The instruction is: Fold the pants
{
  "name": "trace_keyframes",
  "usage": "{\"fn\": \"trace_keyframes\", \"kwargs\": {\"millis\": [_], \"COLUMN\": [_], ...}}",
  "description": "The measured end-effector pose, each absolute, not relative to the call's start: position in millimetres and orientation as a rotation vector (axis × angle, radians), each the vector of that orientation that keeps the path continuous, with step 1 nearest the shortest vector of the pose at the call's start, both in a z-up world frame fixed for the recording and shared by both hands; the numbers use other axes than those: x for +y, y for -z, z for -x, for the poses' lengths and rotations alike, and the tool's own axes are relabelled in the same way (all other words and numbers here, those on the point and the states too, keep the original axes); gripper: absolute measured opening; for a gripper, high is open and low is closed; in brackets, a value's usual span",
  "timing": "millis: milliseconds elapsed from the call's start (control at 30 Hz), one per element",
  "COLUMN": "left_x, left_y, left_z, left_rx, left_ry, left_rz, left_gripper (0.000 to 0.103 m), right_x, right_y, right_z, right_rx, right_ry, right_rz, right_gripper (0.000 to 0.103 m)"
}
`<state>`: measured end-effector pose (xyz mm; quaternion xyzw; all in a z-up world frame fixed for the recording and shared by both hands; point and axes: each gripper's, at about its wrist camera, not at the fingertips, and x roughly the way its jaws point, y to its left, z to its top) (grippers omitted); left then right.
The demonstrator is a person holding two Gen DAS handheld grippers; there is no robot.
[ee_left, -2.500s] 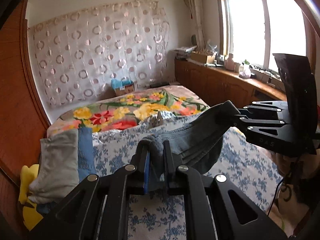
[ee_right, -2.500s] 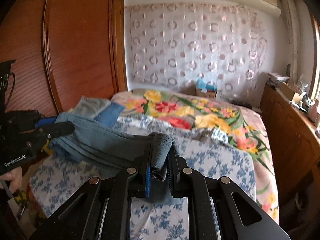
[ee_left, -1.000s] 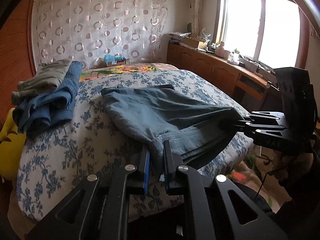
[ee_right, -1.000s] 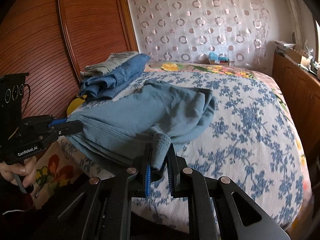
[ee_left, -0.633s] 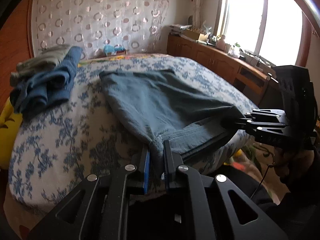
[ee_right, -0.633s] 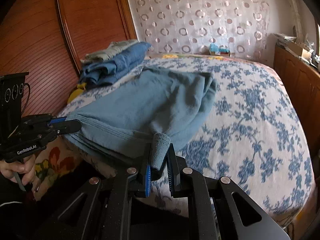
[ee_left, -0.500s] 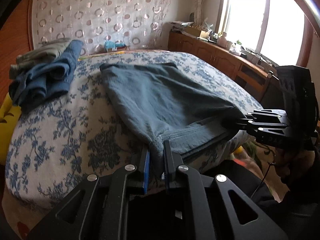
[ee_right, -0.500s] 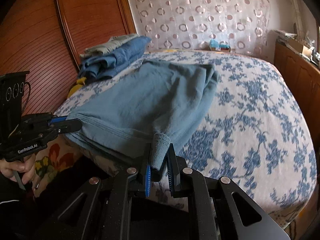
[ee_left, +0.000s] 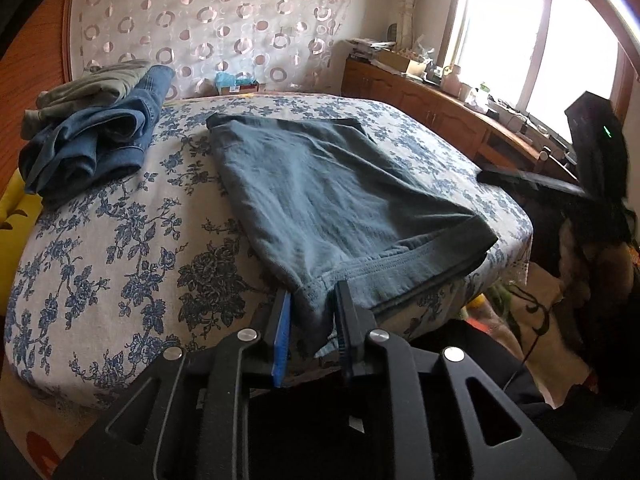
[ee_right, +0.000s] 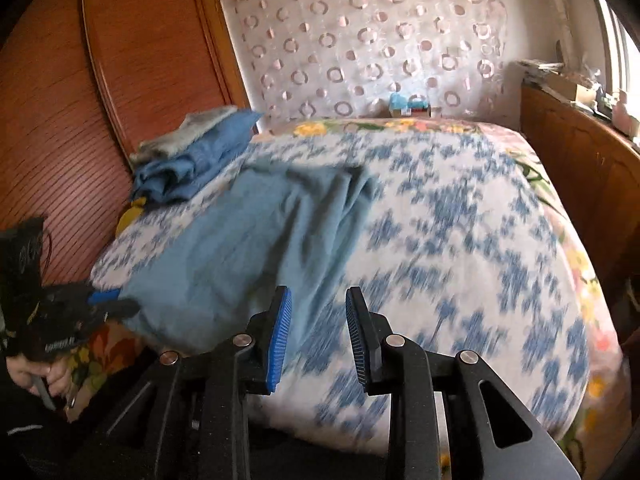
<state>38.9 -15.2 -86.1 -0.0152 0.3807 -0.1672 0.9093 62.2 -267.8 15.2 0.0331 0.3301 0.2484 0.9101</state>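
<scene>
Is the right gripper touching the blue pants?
Apart. In the right wrist view, the right gripper, whose jaws have just been opening, holds nothing; the blue pants lie off to its left on the bed.

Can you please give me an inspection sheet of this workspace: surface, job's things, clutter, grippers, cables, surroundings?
Surface: bed with blue floral cover.
Job's things: grey-blue pants lie folded flat, one end at the near edge.
Clutter: pile of jeans at far left; small box at the bed's head.
Grippers: left gripper has just been opening, pants corner loose between its jaws; right gripper also just opened, nothing between.
Cables: thin black cable low at right.
Surroundings: window, wooden cabinets, patterned curtain.
</scene>
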Motion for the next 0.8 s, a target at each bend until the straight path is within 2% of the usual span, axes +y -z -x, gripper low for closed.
{"fn": "trace_keyframes", "kwargs": {"millis": [133,200,500,767,800], "left_x": [-13,-12,-11,-10,-10], "left_y": [93,96,101,102,102], "left_z": [-42,-43,-44,-43,-43], "left_rx": [0.801,0.807,0.809,0.802,0.801], "left_ry": [0.335,0.334,0.331,0.337,0.338], "left_rz": [0.040,0.047,0.049,0.051,0.052], "left_gripper": [0.021,0.021,0.022,0.022,0.022], "right_x": [-266,-262,-231,-228,-227], "right_y": [-18,-14,12,18,16], "right_z": [-103,-128,-214,-252,-254], "right_rx": [0.657,0.668,0.778,0.865,0.867], "right_ry": [-0.498,-0.507,-0.502,-0.524,-0.527], "right_rz": [-0.047,-0.055,-0.099,-0.168,-0.173], "right_gripper": [0.029,0.023,0.017,0.016,0.010]}}
